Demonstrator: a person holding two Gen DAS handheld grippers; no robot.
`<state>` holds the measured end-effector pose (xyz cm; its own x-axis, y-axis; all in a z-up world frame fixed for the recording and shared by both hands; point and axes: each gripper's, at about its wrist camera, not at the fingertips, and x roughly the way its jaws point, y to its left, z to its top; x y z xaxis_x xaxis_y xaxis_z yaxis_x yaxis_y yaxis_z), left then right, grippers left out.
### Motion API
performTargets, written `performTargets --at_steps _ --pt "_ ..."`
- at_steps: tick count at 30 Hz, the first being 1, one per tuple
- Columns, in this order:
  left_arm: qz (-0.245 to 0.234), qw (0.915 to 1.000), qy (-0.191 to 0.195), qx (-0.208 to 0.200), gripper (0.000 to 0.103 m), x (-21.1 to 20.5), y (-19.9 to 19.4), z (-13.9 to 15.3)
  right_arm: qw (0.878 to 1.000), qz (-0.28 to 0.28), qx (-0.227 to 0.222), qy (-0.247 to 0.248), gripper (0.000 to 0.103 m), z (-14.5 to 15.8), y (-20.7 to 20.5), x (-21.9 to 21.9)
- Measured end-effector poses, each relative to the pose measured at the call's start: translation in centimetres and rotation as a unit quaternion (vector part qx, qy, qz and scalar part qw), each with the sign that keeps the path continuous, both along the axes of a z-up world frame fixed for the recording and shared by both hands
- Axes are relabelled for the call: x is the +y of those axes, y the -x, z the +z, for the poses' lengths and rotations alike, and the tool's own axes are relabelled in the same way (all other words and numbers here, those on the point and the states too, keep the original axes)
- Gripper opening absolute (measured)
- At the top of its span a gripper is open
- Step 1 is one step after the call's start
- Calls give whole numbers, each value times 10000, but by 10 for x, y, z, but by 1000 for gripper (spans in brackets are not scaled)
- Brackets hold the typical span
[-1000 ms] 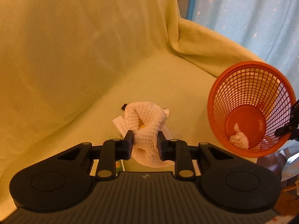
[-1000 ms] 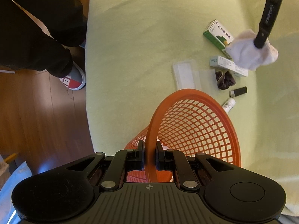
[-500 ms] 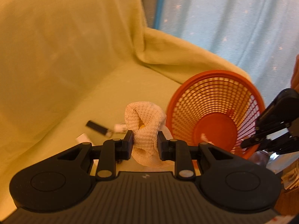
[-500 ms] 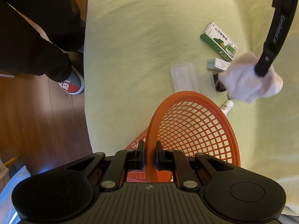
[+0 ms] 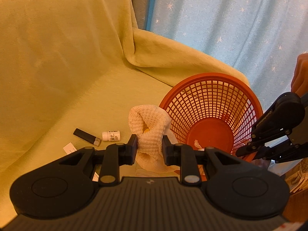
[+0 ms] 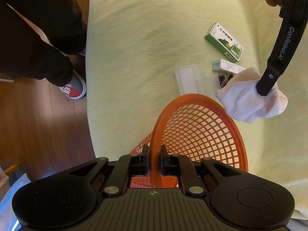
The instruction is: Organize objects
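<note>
Two tools are in my hands, and both are clamped on something. My left tool (image 5: 149,147) grips a bunched white waffle-weave cloth (image 5: 149,132), pinched at its middle between the two fingers, with loose folds spilling above and below them; a small spot of yellow shows inside a fold. I hold it in the air just beside the near rim of the orange basket (image 5: 209,105), not yet over the opening. My right tool (image 6: 154,161) is closed on the rim of that same basket (image 6: 198,132), tilting it so its mouth faces the cloth. The basket is an open plastic lattice with a solid round bottom, and a small crumpled white scrap (image 5: 197,144) lies inside near the bottom.

Beyond the basket, on the yellow-green sofa cover (image 6: 134,48), the remaining things lie loose: a clear flat plastic case (image 6: 187,79) just past the rim, a narrow white box (image 6: 225,65) a little farther, a dark fabric item partly hidden behind the cloth, and farthest a green and white carton (image 6: 224,42). To the basket's left in the left wrist view lie a small white bottle (image 5: 111,135), a black lighter-shaped item (image 5: 86,136) and a white card (image 5: 69,147). A person's dark trouser leg and a slipper (image 6: 74,87) stand on the wooden floor off the sofa's edge.
</note>
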<state>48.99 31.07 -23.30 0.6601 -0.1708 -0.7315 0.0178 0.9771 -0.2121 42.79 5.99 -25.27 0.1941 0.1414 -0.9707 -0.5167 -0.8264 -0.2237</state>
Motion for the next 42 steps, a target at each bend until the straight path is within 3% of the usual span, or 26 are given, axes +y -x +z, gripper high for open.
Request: performTargets --at_steps 14,23,28,38,42 --pt "-57 10000 42 -4 22 -2 -1 -3 10000 3 -19 -19 7 -1 0 -1" --pt "-259 9987 440 -29 26 -16 -15 -2 10000 -5 -8 -26 7 -1 -2 0" --pt "-281 9992 267 -44 28 -23 -19 0 10000 1 -2 -45 7 -1 -1 0" --pt "-157 9994 304 -27 28 -17 -14 -3 9998 -164 59 -125 7 1 -3 -3" --pt "64 9997 150 174 38 -6 1 -13 9998 -163 51 -134 7 1 -3 -3"
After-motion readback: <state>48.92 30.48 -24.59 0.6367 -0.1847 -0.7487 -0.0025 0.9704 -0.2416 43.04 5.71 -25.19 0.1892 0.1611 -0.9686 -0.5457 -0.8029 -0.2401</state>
